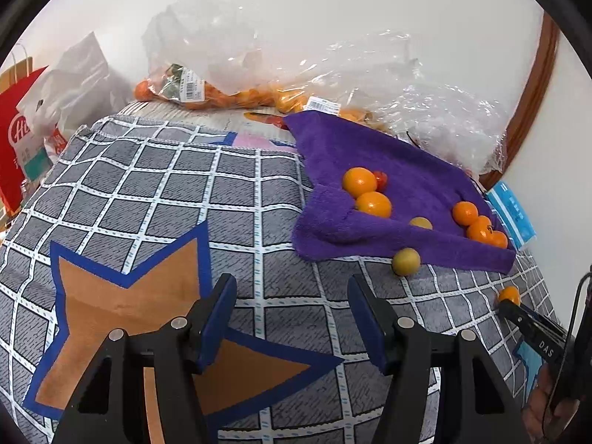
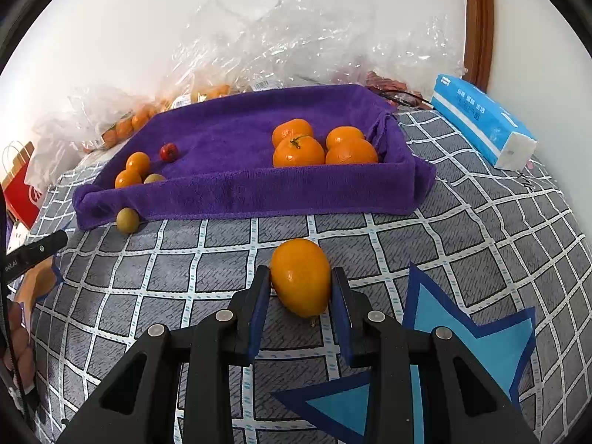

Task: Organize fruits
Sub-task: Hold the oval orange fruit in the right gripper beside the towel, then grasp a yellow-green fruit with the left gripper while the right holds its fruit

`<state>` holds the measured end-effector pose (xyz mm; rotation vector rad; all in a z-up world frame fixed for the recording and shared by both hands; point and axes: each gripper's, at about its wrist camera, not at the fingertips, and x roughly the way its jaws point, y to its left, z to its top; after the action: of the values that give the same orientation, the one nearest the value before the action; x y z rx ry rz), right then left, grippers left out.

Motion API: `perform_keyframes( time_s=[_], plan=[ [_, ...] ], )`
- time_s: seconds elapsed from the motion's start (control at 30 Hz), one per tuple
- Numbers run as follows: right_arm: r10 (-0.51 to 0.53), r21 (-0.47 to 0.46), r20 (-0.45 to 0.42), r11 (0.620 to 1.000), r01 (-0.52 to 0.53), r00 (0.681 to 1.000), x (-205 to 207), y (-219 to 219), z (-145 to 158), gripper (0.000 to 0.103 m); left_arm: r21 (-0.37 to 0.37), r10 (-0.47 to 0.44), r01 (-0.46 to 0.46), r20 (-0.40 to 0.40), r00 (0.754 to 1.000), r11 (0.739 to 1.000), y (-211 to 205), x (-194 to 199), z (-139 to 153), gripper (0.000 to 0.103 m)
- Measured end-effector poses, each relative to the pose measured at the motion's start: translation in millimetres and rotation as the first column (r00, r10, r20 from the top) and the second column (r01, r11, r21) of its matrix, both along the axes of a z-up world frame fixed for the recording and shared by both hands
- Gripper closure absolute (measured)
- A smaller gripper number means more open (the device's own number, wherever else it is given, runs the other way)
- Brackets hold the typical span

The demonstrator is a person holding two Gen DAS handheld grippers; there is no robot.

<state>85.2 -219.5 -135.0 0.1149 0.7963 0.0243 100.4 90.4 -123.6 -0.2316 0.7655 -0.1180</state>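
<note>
Orange fruit (image 2: 300, 277) gripped in my right claw (image 2: 300, 288); purple towel (image 2: 236, 185) at 12 o'clock; left claw (image 1: 292, 318) open, empty.

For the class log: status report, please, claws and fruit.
Left claw open, empty. Right claw shut on orange fruit. Purple towel ahead, path clear.

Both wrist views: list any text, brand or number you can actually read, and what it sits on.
"DAS" on the right gripper's black finger, seen from the left wrist.
"Hi", white script cut off, on the red paper bag.
White price labels on the clear fruit bags: barcodes, print too small.
Blue tissue pack: white characters, too blurred.
</note>
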Motion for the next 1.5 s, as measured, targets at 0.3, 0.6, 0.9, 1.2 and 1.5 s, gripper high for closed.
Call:
perform_keyframes(
  time_s=[0.3,0.6,0.9,1.2,1.5],
  plan=[
    [-0.013,0.039,0.020,0.999,0.012,1.000,-5,-5,3,0.070,0.019,-0.037,0.036,0.014,0.999,0.999,-11,-7,7,0.044],
    [-0.021,0.106,0.055,0.994,0.015,0.998,-12,-15,6,0.070,0.126,-0.140,0.137,0.010,0.990,0.982,-87,-4,14,0.043],
    [-0.055,0.132,0.077,0.990,0.045,0.996,-22,-24,8,0.070,0.043,-0.051,0.054,-0.076,0.996,0.998,-101,30,-7,0.058],
    [-0.026,0.133,0.048,0.991,0.019,0.999,-15,-21,5,0.070,0.058,-0.039,0.044,-0.083,0.996,0.997,-106,43,-11,0.078],
    [-0.016,0.131,0.049,0.991,0.009,0.999,-14,-19,4,0.070,-0.033,-0.051,0.049,-0.056,0.997,0.998,-89,25,-9,0.078]
  ],
)
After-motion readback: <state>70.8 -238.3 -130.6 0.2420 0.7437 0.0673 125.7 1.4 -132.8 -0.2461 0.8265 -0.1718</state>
